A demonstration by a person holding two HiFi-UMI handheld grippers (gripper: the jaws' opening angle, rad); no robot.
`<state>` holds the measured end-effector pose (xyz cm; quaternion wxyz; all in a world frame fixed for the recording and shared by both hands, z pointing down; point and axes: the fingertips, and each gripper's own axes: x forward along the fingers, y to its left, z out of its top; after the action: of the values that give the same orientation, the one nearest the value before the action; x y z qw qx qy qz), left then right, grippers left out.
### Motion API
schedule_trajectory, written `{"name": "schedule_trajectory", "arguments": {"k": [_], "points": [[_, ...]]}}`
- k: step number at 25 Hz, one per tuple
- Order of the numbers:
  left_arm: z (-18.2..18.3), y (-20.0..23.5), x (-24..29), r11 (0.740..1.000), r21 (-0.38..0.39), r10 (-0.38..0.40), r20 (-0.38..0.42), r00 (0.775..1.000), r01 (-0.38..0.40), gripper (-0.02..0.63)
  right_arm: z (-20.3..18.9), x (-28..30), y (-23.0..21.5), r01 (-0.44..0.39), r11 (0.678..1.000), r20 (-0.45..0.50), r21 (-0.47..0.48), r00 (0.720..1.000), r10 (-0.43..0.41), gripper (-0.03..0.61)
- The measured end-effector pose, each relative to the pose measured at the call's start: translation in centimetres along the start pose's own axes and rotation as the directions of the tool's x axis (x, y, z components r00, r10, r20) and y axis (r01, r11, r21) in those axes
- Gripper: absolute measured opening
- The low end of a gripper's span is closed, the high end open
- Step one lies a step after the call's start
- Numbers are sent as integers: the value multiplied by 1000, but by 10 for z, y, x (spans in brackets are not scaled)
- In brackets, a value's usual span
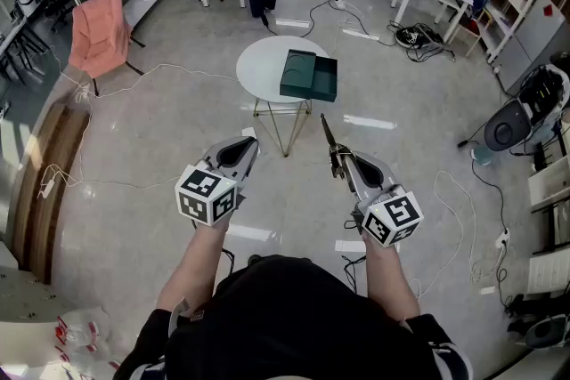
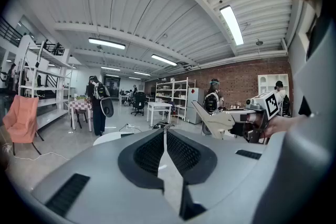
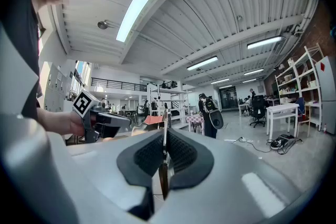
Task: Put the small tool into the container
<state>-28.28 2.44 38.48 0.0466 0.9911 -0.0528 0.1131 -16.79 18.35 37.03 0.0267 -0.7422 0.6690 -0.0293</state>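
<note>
The right tongs (image 1: 343,163) pinch the small tool (image 1: 328,136), its long tip pointing ahead toward the green container (image 1: 309,76); left tongs (image 1: 246,143) clenched empty

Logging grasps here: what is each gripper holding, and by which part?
The right gripper is shut on the small tool, clamped near its thicker end, the thin shaft sticking out ahead. The left gripper is shut, empty.
</note>
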Motion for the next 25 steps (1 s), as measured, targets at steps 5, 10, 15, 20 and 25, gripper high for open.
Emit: {"name": "schedule_trajectory", "arguments": {"k": [5, 10, 15, 20, 25], "points": [[-4, -5, 2, 1000, -6, 1, -6, 1000, -1, 23, -4, -5, -2, -3, 1000, -7, 9, 1000, 4, 11], [-10, -12, 6, 1000, -9, -5, -19, 1000, 5, 23, -9, -11, -1, -13, 1000, -5, 23, 1000, 13, 11], [-14, -25, 14, 1000, -6, -30, -35, 999, 30, 23, -17, -23, -3, -16, 998, 8, 63, 1000, 16, 11], [-6, -42, 25, 998, 10, -54, -33, 998, 55, 23, -16, -41, -13, 4, 997, 16, 71, 1000, -5, 11], [-3, -66, 38, 997, 25, -68, -29, 997, 69, 23, -16, -61, -27, 17, 997, 24, 79, 1000, -19, 11]]}}
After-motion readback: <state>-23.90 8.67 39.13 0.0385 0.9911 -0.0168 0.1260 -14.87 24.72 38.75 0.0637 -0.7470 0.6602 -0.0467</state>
